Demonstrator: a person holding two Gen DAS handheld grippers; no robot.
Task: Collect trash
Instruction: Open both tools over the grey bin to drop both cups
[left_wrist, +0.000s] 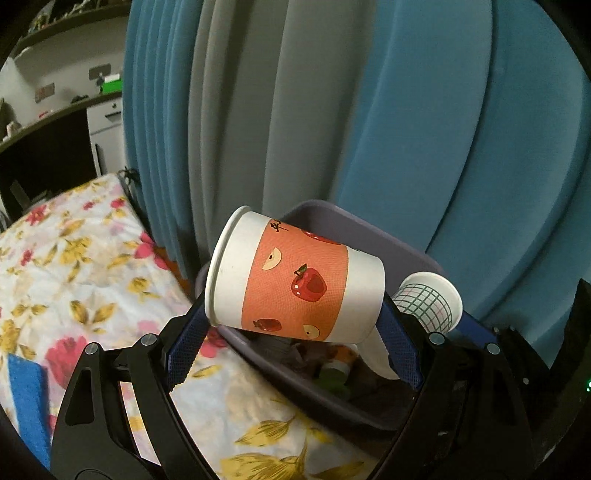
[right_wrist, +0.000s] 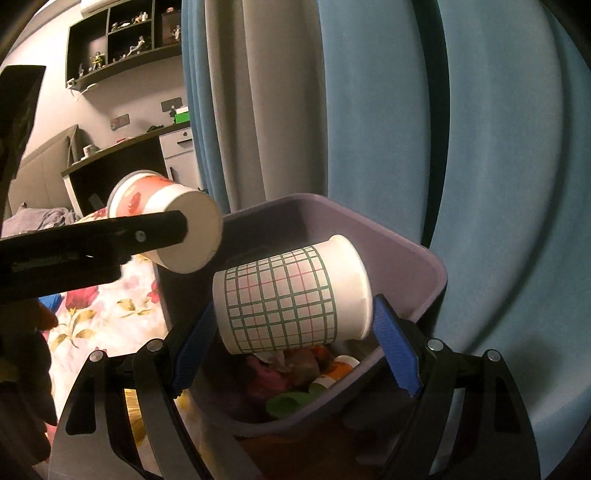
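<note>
Beside blue and grey curtains (left_wrist: 332, 110), a purple bin (right_wrist: 406, 258) stands against the floral-sheeted bed (left_wrist: 74, 258); above it, left tongs (left_wrist: 295, 328) clamp an apple-print cup (left_wrist: 295, 284), right tongs (right_wrist: 295, 339) a checked cup (right_wrist: 284, 299).

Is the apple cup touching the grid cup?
Apart. The right wrist view shows open space between the apple cup in the left gripper and the grid cup, with the purple bin visible behind.

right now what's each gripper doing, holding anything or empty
left gripper: closed on the apple-print paper cup, held sideways over the trash bin.
right gripper: closed on the grid-pattern paper cup, also over the bin.
</note>
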